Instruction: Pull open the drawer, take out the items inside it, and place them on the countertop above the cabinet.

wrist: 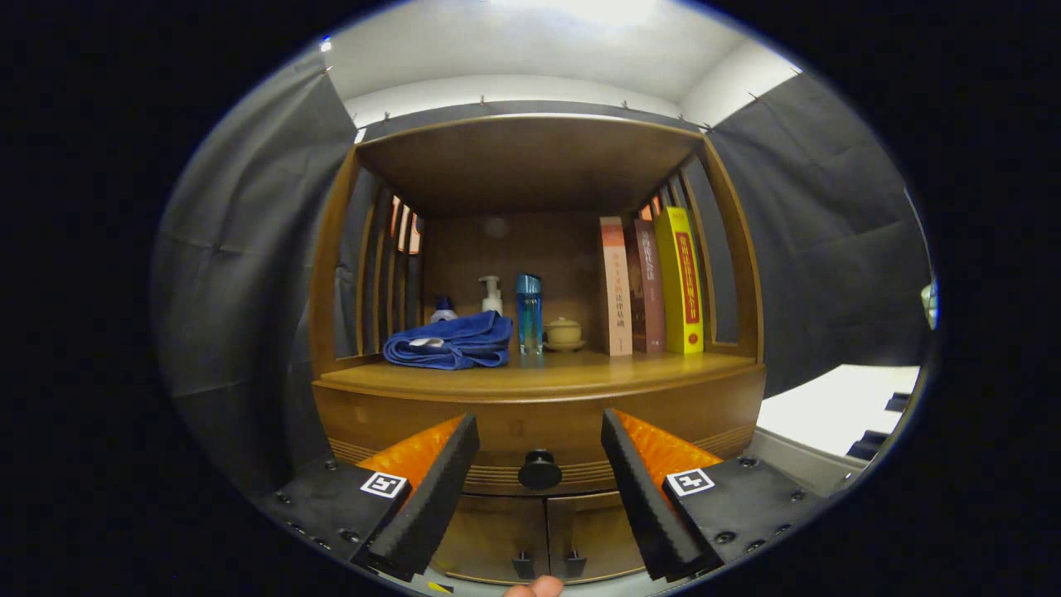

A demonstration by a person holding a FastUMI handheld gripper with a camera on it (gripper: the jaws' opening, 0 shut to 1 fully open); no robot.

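Gripper view: wooden cabinet (539,414) straight ahead, filling the middle of the scene, with an open shelf recess above and the closed drawer (514,427) below. Countertop (564,373), where the drawer's items are meant to end up, already carrying a fair load. Far right on it, three books (651,286) upright against the slatted side, probably propped there so as not to topple. Left of centre, a folded blue towel (452,342) near the front edge, leaving bare wood to its right, likely the handiest landing spot. Behind and beside the towel, a white pump bottle (491,294), a blue bottle (529,313) and a small lidded pot (564,332), all pushed toward the back. Gripper (539,464) held level with the drawer front, jaws wide apart and clasping nothing, set to straddle the round dark knob (540,470), which sits between the fingertips though a little beyond them, not yet touched. Presumably aligned this way so that a short push forward and a squeeze would catch the knob for the pull. Drawer contents hidden while shut. Lower still, two cabinet doors (543,535) with small handles, and a fingertip (535,588) just visible at the near edge.
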